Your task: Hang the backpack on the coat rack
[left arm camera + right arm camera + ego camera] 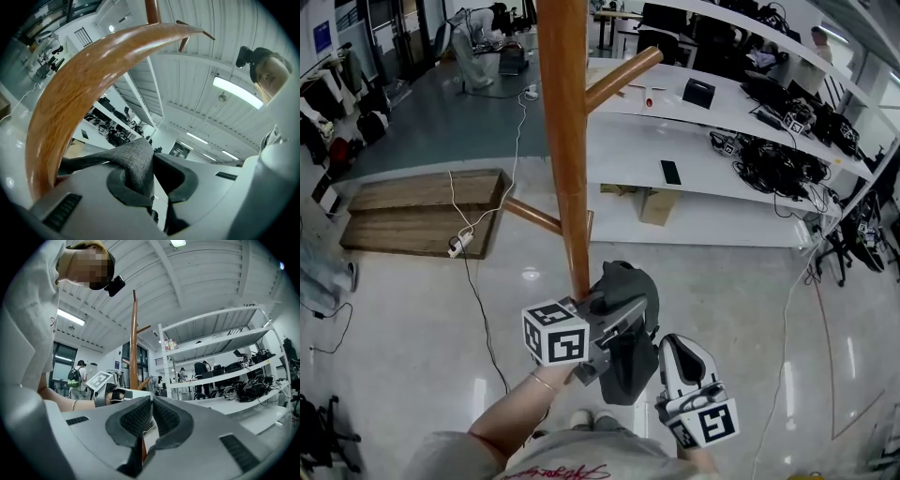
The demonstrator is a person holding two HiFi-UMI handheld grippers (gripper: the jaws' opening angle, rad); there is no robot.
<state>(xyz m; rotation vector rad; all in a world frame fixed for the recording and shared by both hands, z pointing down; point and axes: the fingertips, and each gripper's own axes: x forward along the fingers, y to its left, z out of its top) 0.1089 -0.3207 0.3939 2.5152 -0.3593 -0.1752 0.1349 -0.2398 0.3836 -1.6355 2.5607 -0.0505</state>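
Note:
The wooden coat rack [567,141] rises in the middle of the head view, with one peg [623,75] slanting up to the right and a lower peg [534,216] to the left. The dark grey backpack [630,361] hangs right against the pole's foot. My left gripper [621,307] is shut on a fold of its grey fabric [136,164]; a curved wooden peg [70,93] arches just above the jaws. My right gripper [668,343] hovers beside the backpack on its right, and its jaws [151,401] are shut with nothing between them. The rack's pole [134,348] stands ahead of it.
Long white shelves [722,131] with black equipment and cables run behind and right of the rack. A low wooden platform [422,216] lies at the left, with a power strip and cable [459,246] on the floor. Bags line the far left wall.

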